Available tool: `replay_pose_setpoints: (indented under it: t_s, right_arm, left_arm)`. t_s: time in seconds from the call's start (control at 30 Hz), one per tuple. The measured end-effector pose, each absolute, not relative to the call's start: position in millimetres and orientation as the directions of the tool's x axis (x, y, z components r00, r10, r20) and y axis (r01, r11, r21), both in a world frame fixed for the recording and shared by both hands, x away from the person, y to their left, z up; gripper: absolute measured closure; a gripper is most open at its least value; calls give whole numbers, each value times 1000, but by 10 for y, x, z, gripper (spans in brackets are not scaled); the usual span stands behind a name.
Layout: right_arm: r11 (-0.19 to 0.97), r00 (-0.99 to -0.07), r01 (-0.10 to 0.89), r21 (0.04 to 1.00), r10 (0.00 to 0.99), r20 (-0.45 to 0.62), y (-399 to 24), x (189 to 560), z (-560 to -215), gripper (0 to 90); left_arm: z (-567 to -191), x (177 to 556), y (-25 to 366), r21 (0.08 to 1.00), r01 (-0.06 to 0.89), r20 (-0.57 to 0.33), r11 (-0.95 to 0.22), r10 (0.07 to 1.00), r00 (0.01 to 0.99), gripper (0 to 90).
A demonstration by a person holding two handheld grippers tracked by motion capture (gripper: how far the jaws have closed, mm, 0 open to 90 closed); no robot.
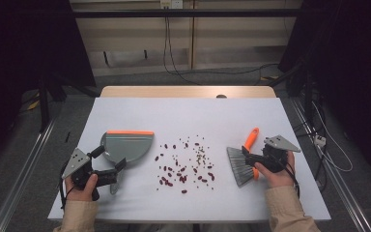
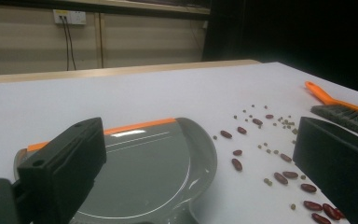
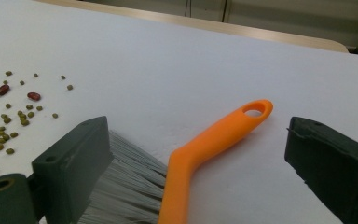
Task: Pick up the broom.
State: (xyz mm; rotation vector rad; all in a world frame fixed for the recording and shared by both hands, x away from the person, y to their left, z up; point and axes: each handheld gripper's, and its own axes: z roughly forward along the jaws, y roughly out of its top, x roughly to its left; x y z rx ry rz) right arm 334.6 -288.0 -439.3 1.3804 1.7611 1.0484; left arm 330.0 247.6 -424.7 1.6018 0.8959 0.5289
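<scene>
High view: left gripper (image 1: 117, 170) at the dustpan (image 1: 125, 145), right gripper (image 1: 249, 161) at the brush (image 1: 244, 162), beans (image 1: 186, 164) scattered between on the table (image 1: 183, 113). The right gripper view alone shows the wide jaws straddling the untouched brush handle, whose length points to the table's far edge. Left jaws wide, empty.

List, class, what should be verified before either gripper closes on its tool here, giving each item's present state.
1. Left gripper jaws open around the dustpan handle: ok.
2. Right gripper jaws open, straddling the brush handle: ok.
3. Dustpan lies flat, orange lip facing away from the person: ok.
4. Beans lie between dustpan and brush: ok.
5. Dustpan mouth faces the beans: not ok.
6. Jaws level with the handles for gripping: cannot tell.
</scene>
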Motion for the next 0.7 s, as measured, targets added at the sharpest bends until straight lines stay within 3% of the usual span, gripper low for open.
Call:
replay_pose_setpoints:
  t_s: [0.7]
  right_arm:
    - [114,-201,508,853,980,-11,-2868,3576,-4484,78]
  left_arm:
    - [-4234,3299,2526,967,256,-146,-14,790,595,24]
